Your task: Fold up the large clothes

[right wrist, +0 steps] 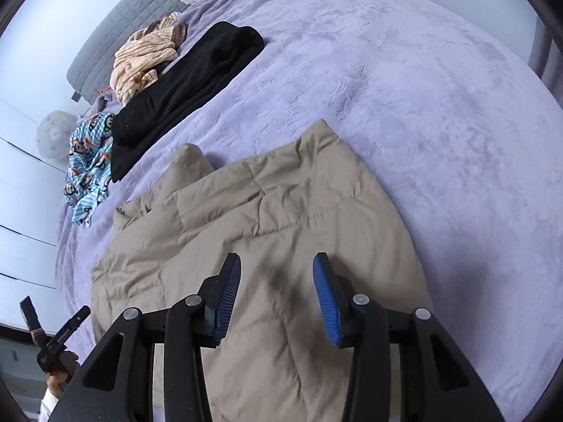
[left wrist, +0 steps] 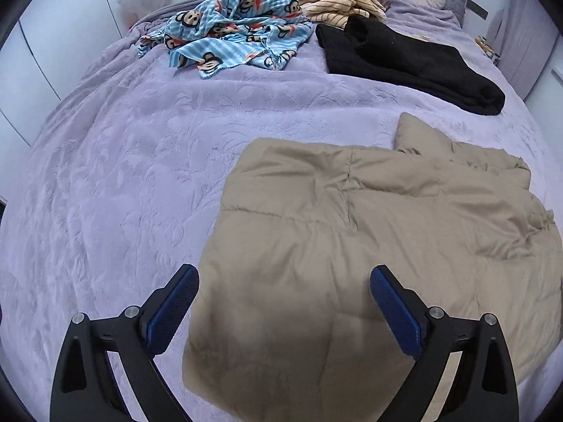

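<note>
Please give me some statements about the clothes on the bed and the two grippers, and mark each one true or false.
1. The beige quilted jacket lies on the purple blanket. True.
2. The left gripper is shut on the jacket. False: its jaws stand wide open above it, holding nothing.
3. The black garment lies nearer the pillows than the jacket. True.
4. The blue monkey-print cloth is neatly folded. False: it lies crumpled.
5. The right gripper holds the striped cream garment. False: it is open over the jacket, gripping nothing.
</note>
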